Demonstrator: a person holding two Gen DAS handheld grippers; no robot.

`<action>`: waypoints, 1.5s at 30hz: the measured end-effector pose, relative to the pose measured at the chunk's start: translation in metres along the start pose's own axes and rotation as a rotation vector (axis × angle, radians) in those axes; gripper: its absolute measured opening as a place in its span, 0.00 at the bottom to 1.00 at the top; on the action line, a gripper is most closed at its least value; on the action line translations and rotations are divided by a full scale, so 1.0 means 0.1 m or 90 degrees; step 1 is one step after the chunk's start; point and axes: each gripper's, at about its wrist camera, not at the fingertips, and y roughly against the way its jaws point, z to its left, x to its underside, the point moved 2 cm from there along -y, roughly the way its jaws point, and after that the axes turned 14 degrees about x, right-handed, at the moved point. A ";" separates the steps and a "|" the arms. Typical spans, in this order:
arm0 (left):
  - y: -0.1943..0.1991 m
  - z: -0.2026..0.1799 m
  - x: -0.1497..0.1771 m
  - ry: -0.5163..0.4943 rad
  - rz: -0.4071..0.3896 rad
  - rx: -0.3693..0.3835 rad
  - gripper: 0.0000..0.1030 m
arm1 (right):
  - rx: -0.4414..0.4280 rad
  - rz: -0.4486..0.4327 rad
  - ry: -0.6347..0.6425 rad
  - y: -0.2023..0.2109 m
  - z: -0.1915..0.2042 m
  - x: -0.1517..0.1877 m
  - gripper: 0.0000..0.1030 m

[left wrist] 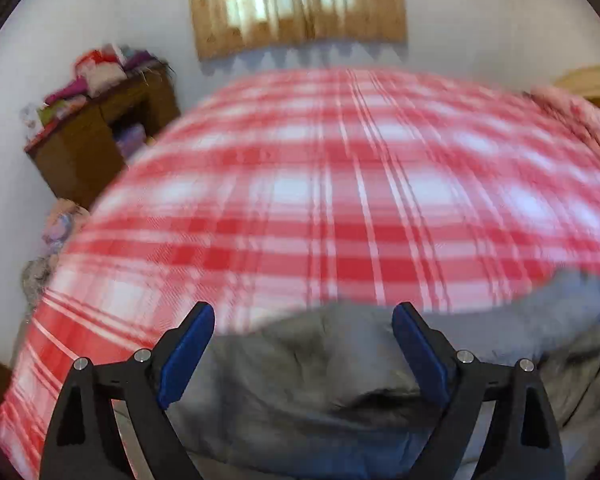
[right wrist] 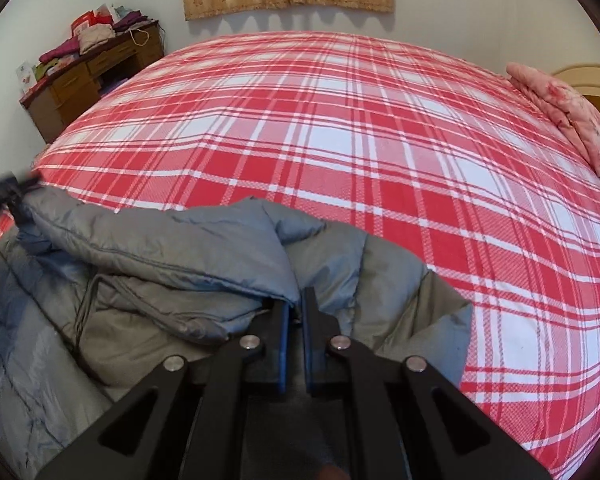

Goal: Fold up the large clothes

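Left gripper [left wrist: 303,320] seen as matte black angular linkage arms, triangular cut-outs noted in the outer arms, round silver pivot pins [left wrist: 143,355] picked out, fingers faced with blue pads [left wrist: 186,354], right gripper [right wrist: 295,304] built alike, black arms, blue pads, silver pins

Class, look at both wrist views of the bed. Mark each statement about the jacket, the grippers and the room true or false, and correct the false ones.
1. The left gripper is wide open. True.
2. The right gripper is wide open. False: its jaws are shut on a fold of the grey jacket.
3. The bedspread is plain blue. False: it is red and white plaid.
4. A wooden desk piled with things stands at the bed's far left. True.
5. The jacket hangs on the wall. False: it lies crumpled on the bed.
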 end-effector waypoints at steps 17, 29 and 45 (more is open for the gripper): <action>0.31 -0.47 -0.10 -0.017 -0.077 0.119 0.89 | -0.093 -0.033 -0.087 0.13 0.30 -0.54 0.26; -0.30 -0.44 0.29 0.020 -0.021 0.111 0.89 | -0.052 -0.042 -0.020 -0.17 0.48 -0.06 0.19; -0.38 -0.48 0.32 -0.008 -0.005 0.061 0.90 | -0.024 -0.055 -0.012 -0.25 0.55 -0.01 0.18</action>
